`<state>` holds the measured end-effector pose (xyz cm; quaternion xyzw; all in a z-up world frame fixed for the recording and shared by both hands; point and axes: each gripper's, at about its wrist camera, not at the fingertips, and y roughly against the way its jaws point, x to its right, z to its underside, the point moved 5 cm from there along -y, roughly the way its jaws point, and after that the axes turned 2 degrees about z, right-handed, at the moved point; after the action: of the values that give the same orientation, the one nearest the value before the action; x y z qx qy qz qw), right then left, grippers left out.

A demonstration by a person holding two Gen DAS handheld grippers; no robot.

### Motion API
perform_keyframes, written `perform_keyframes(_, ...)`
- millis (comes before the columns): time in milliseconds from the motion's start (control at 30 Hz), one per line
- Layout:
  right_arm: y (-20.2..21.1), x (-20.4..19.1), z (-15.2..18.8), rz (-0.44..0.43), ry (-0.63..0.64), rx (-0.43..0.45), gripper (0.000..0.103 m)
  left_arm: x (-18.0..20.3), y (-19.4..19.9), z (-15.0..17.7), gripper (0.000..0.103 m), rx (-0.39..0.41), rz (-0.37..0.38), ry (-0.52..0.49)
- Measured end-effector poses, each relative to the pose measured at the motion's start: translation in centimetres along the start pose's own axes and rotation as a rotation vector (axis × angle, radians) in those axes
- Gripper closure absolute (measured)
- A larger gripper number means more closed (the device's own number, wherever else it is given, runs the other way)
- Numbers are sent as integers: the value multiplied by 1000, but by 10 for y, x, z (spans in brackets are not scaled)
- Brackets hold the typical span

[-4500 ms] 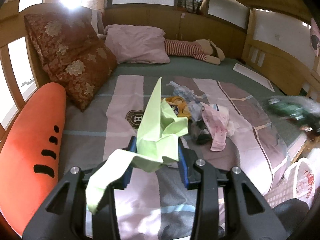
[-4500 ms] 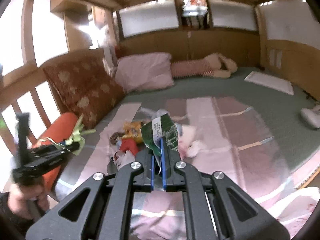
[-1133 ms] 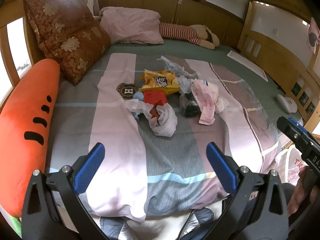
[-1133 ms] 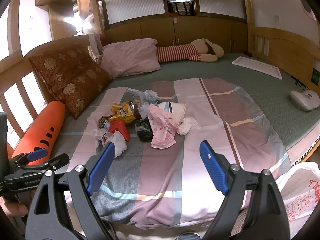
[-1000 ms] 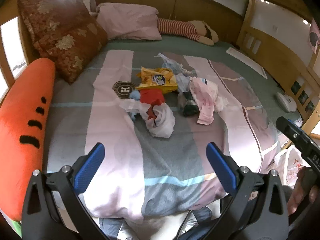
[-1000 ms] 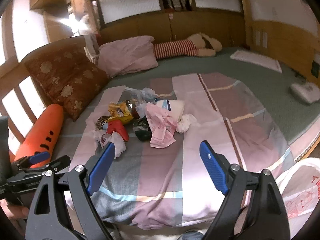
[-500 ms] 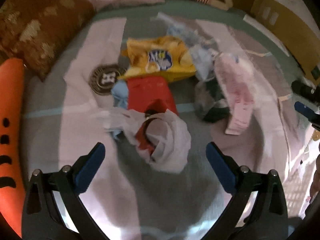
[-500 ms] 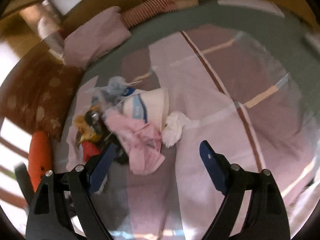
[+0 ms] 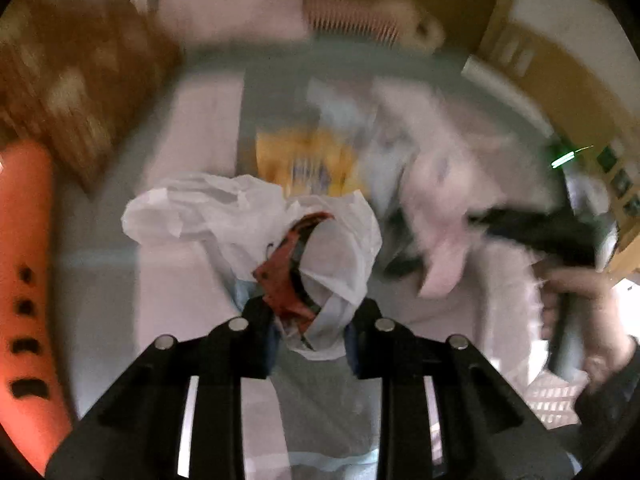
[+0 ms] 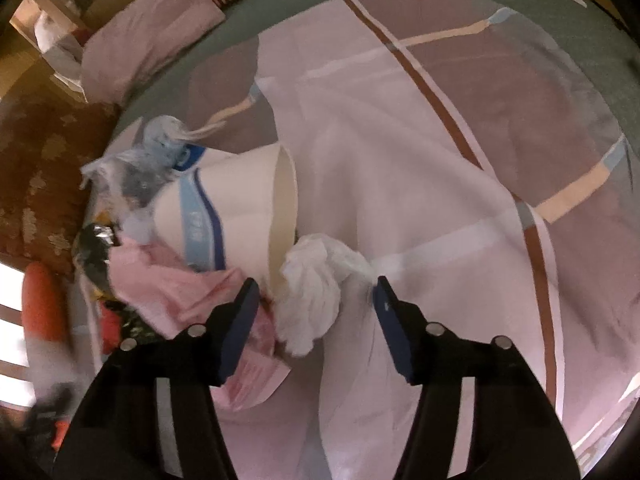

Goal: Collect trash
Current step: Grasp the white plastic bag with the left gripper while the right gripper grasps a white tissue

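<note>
On the striped bedspread (image 10: pixel 400 200), the left gripper (image 9: pixel 310 330) is clamping a bundle of white plastic bag (image 9: pixel 240 216) wrapped round a red wrapper (image 9: pixel 286 280); the jaws are pinching it tight. The wrapper's long axis is running up and slightly right from the grip. Behind it, the yellow snack packet (image 9: pixel 304 160) is blurring beyond reading. The paper cup (image 10: pixel 236 216) is lying on its side, mouth facing right, partly covered by the pink paper (image 10: pixel 168 284). The right gripper (image 10: pixel 314 310) has just been closing, its jaws standing half-wide around the crumpled white tissue (image 10: pixel 316 300), not yet pressing it.
</note>
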<state>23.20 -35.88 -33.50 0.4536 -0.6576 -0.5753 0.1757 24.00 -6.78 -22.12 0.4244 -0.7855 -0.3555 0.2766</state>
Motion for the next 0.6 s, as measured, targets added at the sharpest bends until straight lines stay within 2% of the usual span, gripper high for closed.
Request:
perform_keyframes(33,-3,-2,0,3,8,-6,48,0,23,-4,77,63,0,-4)
perform_keyframes(100,-10,-4,0,17,44,-5,58,0,48,-11,77,135,18,6)
perform_keyframes(167,-8,-5,-2,18,67,7,78,-4,68,-14,76,195,19,19)
perform_keyframes(233,1,-3,-1,1,64,21,89,-10,76,-16,76,229,20,31)
perform_keyframes(433,51,0,3,-97,51,107,90,-20,67,-24,76,211,22,72)
perform_keyframes(600,92,-15,18,-156,82,177,91,-14,75,-18,76,214,29,62)
